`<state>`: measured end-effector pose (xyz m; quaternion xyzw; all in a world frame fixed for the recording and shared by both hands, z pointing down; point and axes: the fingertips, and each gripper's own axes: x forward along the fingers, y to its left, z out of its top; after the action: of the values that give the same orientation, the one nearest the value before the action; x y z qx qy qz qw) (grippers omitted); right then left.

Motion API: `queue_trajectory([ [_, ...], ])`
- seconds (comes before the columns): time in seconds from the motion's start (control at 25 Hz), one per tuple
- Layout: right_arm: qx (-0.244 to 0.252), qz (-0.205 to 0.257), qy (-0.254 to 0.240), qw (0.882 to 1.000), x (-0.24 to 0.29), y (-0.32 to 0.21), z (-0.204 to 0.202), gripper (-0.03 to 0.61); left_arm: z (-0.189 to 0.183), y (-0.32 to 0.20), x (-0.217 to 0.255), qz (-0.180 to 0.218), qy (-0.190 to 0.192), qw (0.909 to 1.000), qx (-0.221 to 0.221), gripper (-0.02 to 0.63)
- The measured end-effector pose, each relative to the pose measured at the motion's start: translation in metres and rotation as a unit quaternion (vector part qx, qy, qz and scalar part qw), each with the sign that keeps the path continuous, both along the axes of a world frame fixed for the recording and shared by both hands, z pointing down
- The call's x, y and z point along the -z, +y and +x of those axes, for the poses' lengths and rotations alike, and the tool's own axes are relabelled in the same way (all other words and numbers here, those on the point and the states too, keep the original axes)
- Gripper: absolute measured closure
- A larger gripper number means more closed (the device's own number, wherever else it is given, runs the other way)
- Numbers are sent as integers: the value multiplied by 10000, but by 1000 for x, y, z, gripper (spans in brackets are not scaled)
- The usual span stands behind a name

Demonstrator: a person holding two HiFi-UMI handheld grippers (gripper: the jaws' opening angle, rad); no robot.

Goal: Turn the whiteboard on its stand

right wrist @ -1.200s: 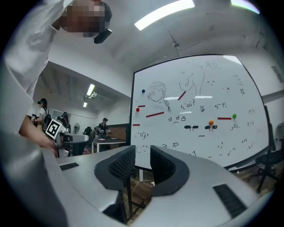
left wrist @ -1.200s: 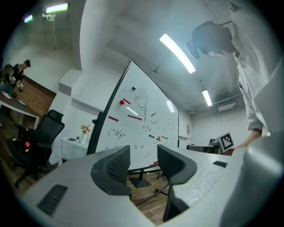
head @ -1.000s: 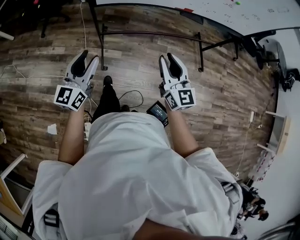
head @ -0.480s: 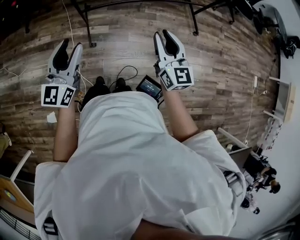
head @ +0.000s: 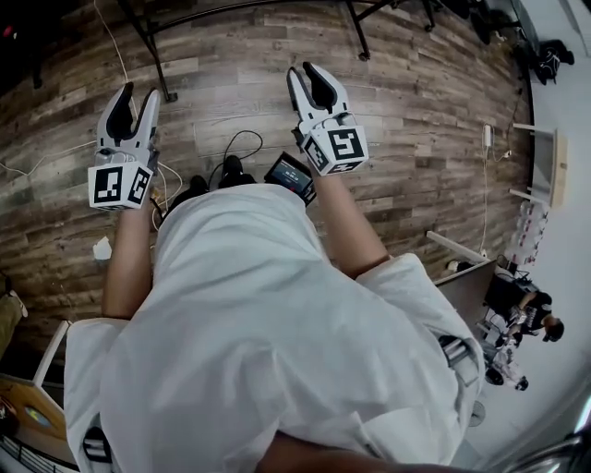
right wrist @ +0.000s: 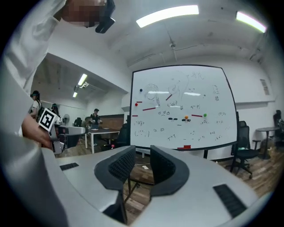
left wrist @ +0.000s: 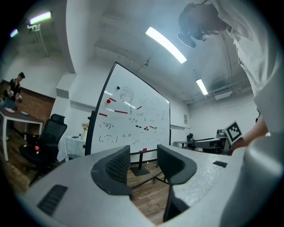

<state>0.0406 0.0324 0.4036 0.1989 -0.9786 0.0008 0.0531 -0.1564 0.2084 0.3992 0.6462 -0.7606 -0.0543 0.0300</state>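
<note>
The whiteboard [left wrist: 133, 119] stands on its black wheeled stand some way ahead, covered in marker scribbles and small magnets. In the right gripper view the whiteboard [right wrist: 182, 111] faces me nearly square on. The head view shows only the stand's floor bar [head: 240, 7] at the top edge. My left gripper [head: 136, 97] and right gripper [head: 305, 74] are held out level toward it, well short of the board. Both are open with nothing between the pads. The left gripper [left wrist: 143, 162] and the right gripper [right wrist: 143, 166] show a clear gap in their own views.
Loose cables [head: 245, 148] lie on the wood floor by my feet. A black office chair [left wrist: 44, 142] sits left of the board and another chair [right wrist: 242, 150] to its right. People sit at a table [right wrist: 95, 128] beyond. White shelving [head: 554, 157] lines the right wall.
The whiteboard's edge has slid out of the top of the head view and the stand's feet sit higher in frame. Both grippers keep the same gap.
</note>
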Motion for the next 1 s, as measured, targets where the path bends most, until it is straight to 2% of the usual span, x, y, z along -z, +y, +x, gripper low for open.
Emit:
queue_trajectory([
  [0.16, -44, 6, 97, 9999, 4, 29, -4, 480, -1, 23, -2, -13, 76, 9998, -191, 419],
  [0.32, -208, -23, 140, 9997, 3, 49, -9, 489, -13, 39, -7, -45, 152, 9997, -186, 419],
  [0.48, -250, 116, 490, 9984, 0, 69, -10, 491, -16, 49, -10, 26, 518, 9983, -275, 419],
  [0.6, -236, 195, 502, 9983, 4, 78, -2, 491, -8, 42, -8, 68, 362, 9983, -442, 419],
  [0.76, -411, 101, 422, 9982, 4, 66, 22, 491, 13, 31, -9, 88, 411, 9979, -491, 419],
  [1.0, -461, 279, 336, 9980, 20, 34, 68, 491, 70, 1, -1, 31, 379, 9974, -607, 419],
])
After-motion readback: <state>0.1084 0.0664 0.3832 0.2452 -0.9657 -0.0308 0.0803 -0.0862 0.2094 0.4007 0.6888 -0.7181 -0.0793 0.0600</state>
